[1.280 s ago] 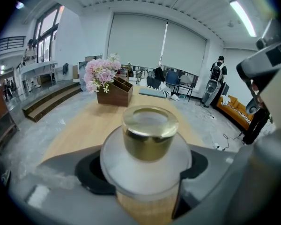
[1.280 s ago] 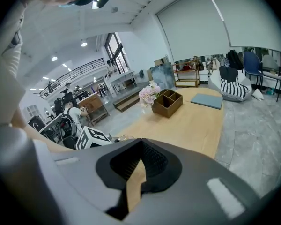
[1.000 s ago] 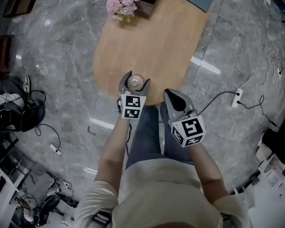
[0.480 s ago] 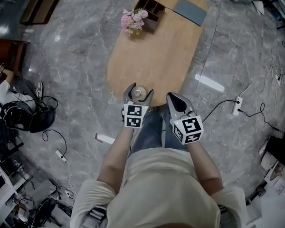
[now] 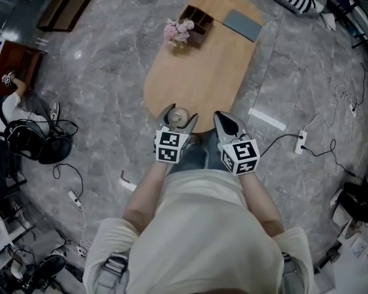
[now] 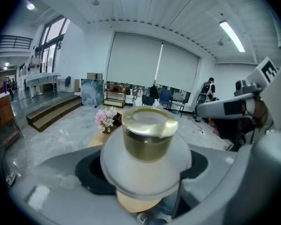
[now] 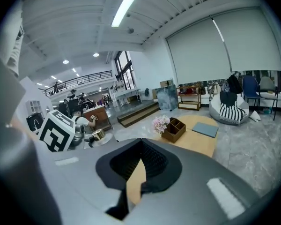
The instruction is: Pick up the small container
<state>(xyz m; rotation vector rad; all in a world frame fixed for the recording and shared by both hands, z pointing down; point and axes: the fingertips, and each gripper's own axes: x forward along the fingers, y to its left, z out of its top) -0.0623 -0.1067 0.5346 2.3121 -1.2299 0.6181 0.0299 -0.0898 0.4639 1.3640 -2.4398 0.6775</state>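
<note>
The small container (image 5: 178, 116), a white jar with a gold lid, sits between the jaws of my left gripper (image 5: 177, 119) at the near end of the oval wooden table (image 5: 202, 78). In the left gripper view the container (image 6: 147, 149) fills the middle, with the left gripper (image 6: 145, 175) shut on its white body, and a strip of table shows below it. My right gripper (image 5: 224, 123) hangs just right of it, shut and holding nothing. In the right gripper view the right gripper (image 7: 136, 175) has its jaws together, and the container (image 7: 99, 135) shows small at the left.
Pink flowers (image 5: 179, 30), a brown divided box (image 5: 197, 17) and a grey pad (image 5: 242, 24) stand at the table's far end. The marble floor carries a power strip with cable (image 5: 300, 142) at the right and black gear with cables (image 5: 37, 146) at the left.
The head view has pulled back, so the table looks smaller and farther. The left gripper stays shut on the container at the table's near end. The right gripper stays beside it.
</note>
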